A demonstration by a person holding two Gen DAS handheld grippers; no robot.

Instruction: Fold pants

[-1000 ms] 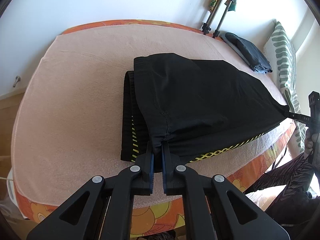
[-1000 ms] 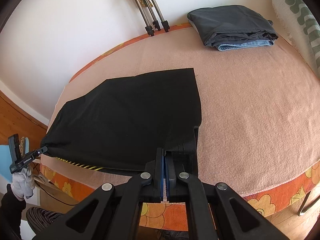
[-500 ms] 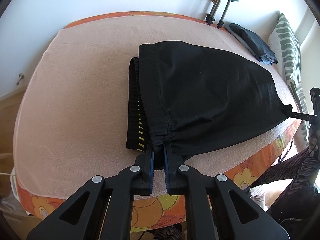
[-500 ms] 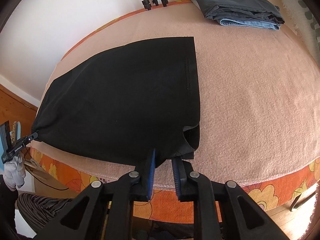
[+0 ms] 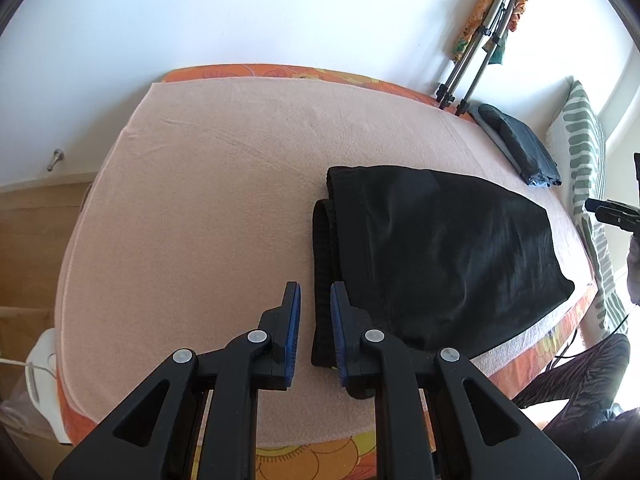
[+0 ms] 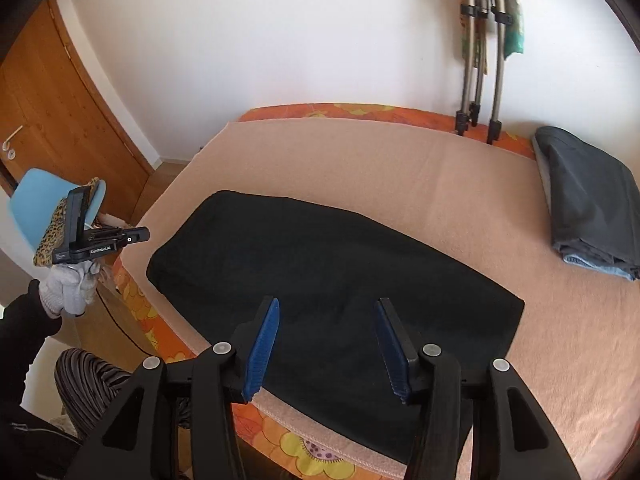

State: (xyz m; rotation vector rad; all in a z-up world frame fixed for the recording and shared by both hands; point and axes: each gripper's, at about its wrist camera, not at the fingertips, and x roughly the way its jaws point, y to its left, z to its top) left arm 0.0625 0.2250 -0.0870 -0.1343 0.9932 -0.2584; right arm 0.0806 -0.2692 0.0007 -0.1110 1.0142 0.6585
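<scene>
The black pants lie folded flat on the pink blanket near the bed's front edge; they also show in the right wrist view. My left gripper is open and empty, just above the folded waistband end. My right gripper is open wide and empty, raised over the other end of the pants. The right gripper shows at the right edge of the left wrist view, and the left gripper in a gloved hand in the right wrist view.
A folded dark grey garment lies at the far right of the bed. Tripod legs stand against the wall. A green-patterned pillow sits beyond. A blue chair and a wooden door are at left.
Both grippers have let go of the pants and opened, then pulled back and up. The pants now lie flat on the blanket instead of being held stretched.
</scene>
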